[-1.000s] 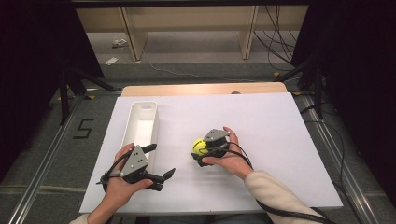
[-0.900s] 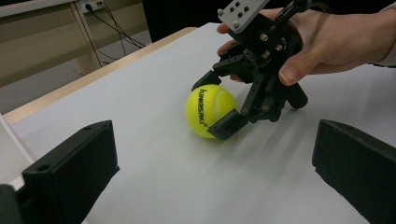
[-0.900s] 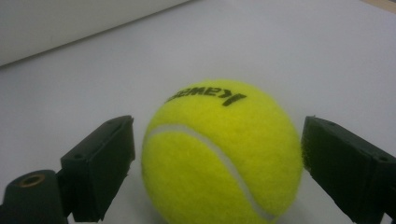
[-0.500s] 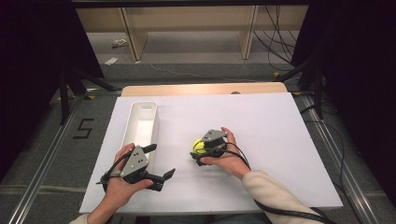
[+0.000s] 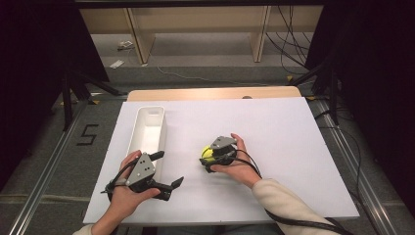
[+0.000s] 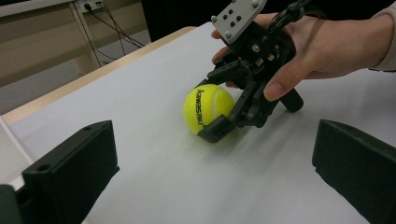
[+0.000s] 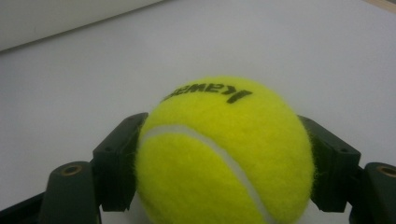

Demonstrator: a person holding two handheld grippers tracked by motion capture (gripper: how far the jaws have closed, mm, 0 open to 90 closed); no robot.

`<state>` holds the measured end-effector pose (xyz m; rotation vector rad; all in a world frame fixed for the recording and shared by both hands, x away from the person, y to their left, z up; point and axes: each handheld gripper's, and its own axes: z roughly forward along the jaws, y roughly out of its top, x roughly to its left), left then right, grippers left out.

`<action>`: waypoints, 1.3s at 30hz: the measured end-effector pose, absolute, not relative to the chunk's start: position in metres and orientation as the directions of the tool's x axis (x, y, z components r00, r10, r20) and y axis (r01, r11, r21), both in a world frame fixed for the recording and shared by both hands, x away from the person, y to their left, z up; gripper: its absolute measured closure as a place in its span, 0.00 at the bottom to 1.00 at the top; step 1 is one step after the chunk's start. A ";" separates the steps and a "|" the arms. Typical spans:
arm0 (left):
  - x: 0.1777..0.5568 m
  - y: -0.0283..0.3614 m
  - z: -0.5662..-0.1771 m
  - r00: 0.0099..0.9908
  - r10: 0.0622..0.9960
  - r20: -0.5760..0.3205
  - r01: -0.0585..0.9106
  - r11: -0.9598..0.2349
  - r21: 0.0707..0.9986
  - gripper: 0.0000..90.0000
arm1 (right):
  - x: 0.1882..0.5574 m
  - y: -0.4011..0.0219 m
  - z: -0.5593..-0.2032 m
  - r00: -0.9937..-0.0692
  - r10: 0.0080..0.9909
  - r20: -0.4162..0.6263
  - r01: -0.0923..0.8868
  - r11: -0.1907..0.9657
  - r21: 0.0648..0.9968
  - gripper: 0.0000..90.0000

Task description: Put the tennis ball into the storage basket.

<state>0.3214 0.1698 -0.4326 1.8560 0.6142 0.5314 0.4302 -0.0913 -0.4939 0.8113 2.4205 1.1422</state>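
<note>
A yellow tennis ball (image 5: 207, 153) (image 6: 205, 108) (image 7: 224, 154) with black lettering rests on the white board (image 5: 274, 127) near the middle. My right gripper (image 5: 206, 159) (image 6: 211, 111) (image 7: 224, 172) lies low over it, held by a hand from the right. Its jaws have just been closing, and both pads now press on the ball's sides. My left gripper (image 5: 169, 169) (image 6: 212, 177) sits to the ball's left near the front edge. It is open, with nothing between its wide-set jaws, and it points toward the ball.
A long white tray (image 5: 147, 127) lies lengthwise on the board's left side, just beyond the left hand. The wooden table edge (image 5: 210, 93) shows behind the board. Cables trail from both grippers toward the front edge.
The right gripper's jaws have drawn in onto the tennis ball. Both hands and the ball stay where they were.
</note>
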 end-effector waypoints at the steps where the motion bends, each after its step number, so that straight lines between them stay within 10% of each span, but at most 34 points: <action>1: 0.321 0.170 -0.433 0.769 0.635 0.074 0.164 -0.307 0.937 0.00 | 0.430 -0.091 -0.494 -0.778 0.626 -0.061 0.351 0.513 0.784 0.29; 39: 0.321 0.170 -0.432 0.770 0.634 0.074 0.162 -0.306 0.938 0.00 | 0.432 -0.096 -0.475 -0.773 0.633 -0.044 0.333 0.464 0.821 0.29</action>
